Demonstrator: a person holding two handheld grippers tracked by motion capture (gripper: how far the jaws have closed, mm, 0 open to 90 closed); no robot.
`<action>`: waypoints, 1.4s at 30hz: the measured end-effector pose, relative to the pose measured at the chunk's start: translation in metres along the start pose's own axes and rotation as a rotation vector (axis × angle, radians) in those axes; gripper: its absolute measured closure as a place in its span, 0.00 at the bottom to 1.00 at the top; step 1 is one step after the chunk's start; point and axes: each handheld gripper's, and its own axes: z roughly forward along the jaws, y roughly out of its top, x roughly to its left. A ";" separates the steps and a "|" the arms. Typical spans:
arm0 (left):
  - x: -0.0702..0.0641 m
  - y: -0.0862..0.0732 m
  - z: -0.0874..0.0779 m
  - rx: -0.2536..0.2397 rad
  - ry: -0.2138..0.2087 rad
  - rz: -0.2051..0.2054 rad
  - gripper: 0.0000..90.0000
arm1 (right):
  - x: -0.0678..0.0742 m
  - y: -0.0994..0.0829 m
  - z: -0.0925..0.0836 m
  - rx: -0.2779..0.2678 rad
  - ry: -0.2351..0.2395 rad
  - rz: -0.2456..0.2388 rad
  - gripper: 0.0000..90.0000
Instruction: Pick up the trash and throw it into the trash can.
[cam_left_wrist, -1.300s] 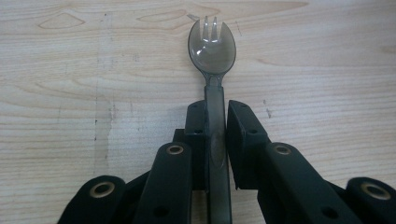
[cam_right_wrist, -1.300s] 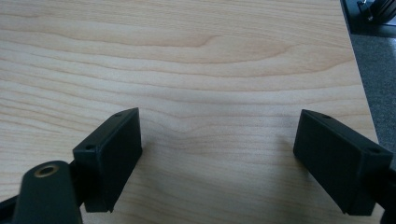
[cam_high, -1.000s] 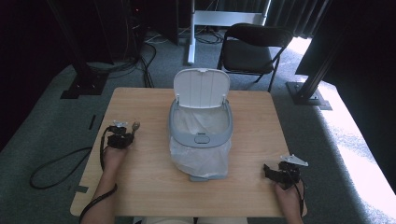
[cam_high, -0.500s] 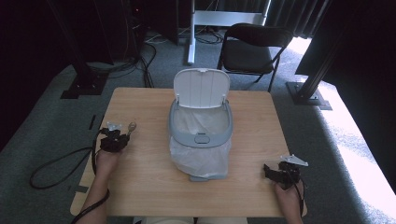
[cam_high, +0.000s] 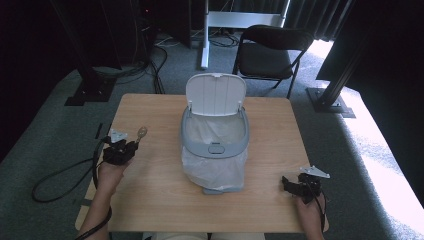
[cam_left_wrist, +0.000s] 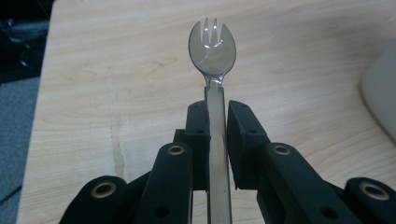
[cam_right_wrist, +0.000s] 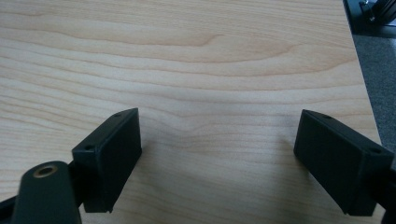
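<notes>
Left tool (cam_left_wrist: 215, 116): clamped on clear plastic spork (cam_left_wrist: 212, 44); handle's end hidden, tines unreadable from high view.
Right tool (cam_right_wrist: 217, 140): jaws spread wide, nothing between, over bare wooden worktop (cam_right_wrist: 210, 56).

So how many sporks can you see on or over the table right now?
1. A clear plastic spork is clamped by its handle in the left gripper, above the table's left side. The bagged bin could hide more inside.

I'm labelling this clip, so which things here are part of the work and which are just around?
In the work:
- spork, clamped in the left gripper
- bin, lid up, bag inside

Just around:
- right gripper, open over the table
- folding chair
- floor cables
</notes>
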 end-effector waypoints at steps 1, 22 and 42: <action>-0.001 0.001 -0.004 -0.009 -0.003 0.000 0.88 | 0.000 0.000 0.000 0.000 0.000 -0.001 0.16; -0.036 0.040 -0.076 -0.218 -0.044 0.099 0.88 | 0.000 0.000 0.000 0.000 -0.001 0.001 0.15; -0.079 0.087 -0.136 -0.420 -0.207 0.183 0.88 | 0.000 0.000 0.000 0.001 0.000 0.001 0.15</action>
